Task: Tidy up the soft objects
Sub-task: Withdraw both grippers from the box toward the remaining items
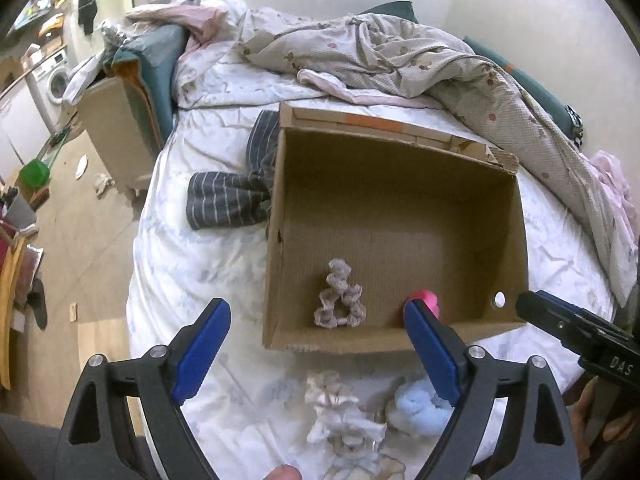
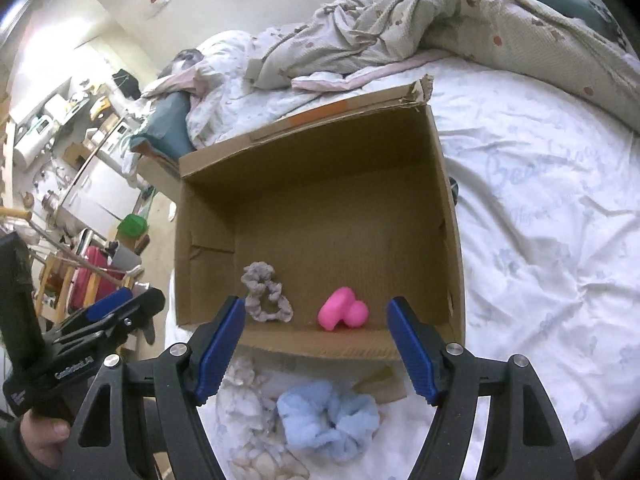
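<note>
An open cardboard box (image 1: pixel 400 152) (image 2: pixel 450 216) sits on the bed. Inside it, near the front wall, lie a grey scrunchie (image 1: pixel 340 300) (image 2: pixel 265 294) and a pink soft toy (image 1: pixel 428 300) (image 2: pixel 344 309). In front of the box on the sheet lie a white scrunchie (image 1: pixel 340 412) (image 2: pixel 248 412) and a light blue scrunchie (image 1: pixel 418 410) (image 2: pixel 328 420). My left gripper (image 1: pixel 316 352) is open and empty above the white scrunchie. My right gripper (image 2: pixel 316 352) is open and empty above the blue scrunchie; it also shows at the right edge of the left wrist view (image 1: pixel 568 328).
A striped dark garment (image 1: pixel 232 196) lies left of the box. A crumpled quilt (image 1: pixel 400 52) (image 2: pixel 440 12) and pillows lie behind it. The white sheet (image 2: pixel 552 240) spreads to the right. The bed edge drops to a cluttered floor on the left (image 1: pixel 80 208).
</note>
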{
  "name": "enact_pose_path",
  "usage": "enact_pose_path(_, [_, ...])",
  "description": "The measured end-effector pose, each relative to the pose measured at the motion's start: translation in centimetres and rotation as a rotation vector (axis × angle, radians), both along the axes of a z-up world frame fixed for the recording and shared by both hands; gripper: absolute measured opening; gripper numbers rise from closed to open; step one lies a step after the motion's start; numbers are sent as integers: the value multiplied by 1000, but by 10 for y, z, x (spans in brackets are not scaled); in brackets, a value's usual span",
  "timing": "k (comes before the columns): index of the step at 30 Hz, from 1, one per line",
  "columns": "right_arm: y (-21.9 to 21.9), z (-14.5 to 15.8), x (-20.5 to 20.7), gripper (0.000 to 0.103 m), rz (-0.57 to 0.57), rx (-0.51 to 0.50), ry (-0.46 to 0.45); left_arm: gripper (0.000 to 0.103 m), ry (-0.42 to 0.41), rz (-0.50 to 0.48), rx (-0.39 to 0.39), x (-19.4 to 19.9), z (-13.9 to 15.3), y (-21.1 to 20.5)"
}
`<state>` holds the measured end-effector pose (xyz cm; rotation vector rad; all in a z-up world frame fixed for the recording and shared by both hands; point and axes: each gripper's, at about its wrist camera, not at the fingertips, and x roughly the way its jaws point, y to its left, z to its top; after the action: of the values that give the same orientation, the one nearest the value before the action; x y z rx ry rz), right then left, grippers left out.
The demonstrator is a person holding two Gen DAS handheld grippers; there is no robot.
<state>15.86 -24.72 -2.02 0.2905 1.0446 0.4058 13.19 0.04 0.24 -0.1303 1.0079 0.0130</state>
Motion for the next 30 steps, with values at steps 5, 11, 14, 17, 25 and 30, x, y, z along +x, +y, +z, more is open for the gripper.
enact_pose_path(5, [-3,1,-10,78,18,-14,5,87,0,10,6,-13,2,1])
enact_pose_path(11, [-9,-1,-20,78,-3,-1,33,87,14,28,1,-23,2,6])
enact_pose_path(14, [-13,-4,-25,78,-18,10,49,87,15,39,9,-29,2,8])
enact_pose_path(17, [-18,-5,-31,78,-37,14,58,87,21,47,2,-33,2,10])
enact_pose_path(25, [-26,-14,-44,78,-64,19,111,87,63,81,4,-42,-6,18])
enact_pose_path(30, [-34,-30,-48,78,-106,64,194,87,100,104,27,-48,-18,28])
